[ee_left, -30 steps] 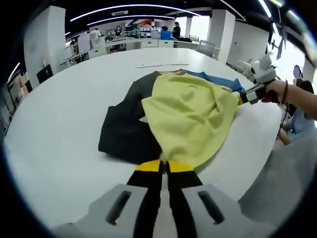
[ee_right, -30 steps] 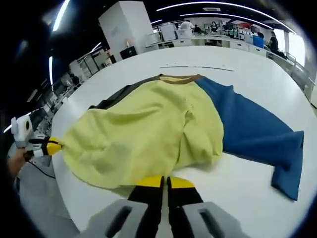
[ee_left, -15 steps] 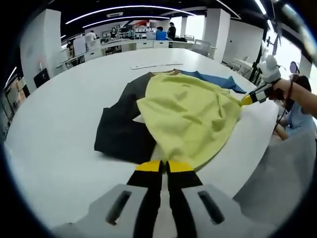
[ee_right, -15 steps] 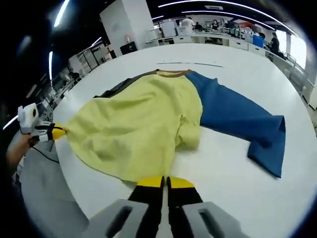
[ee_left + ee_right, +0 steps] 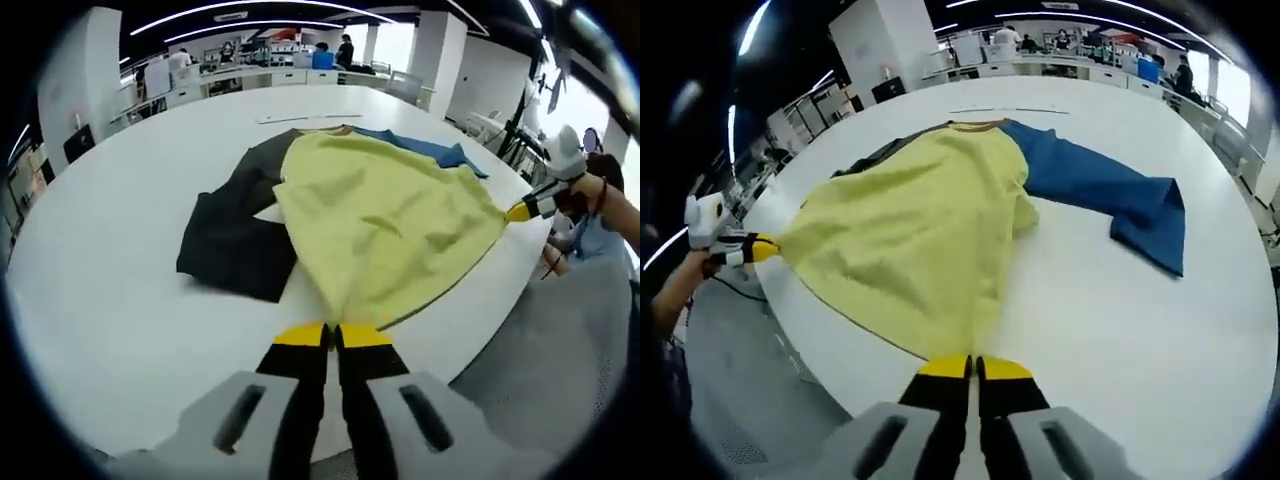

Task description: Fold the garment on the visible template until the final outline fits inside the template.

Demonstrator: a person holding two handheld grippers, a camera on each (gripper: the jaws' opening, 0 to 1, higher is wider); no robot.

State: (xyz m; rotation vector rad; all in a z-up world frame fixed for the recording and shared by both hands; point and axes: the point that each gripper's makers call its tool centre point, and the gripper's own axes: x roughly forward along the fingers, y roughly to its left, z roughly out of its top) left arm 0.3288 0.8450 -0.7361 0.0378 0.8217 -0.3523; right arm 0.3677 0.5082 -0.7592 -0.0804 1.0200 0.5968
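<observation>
Left claw (image 5: 332, 335) and right claw (image 5: 974, 368) each pinch a hem corner of the garment (image 5: 385, 215), stretched over the table (image 5: 110, 250) edge; next, probably lay it flat.

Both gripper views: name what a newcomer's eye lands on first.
The yellow panel of the garment, stretched taut over the edge of the white table between the left gripper and the right gripper, both shut on its hem. Next, the blue sleeve lies flat to one side, the black sleeve to the other.
</observation>
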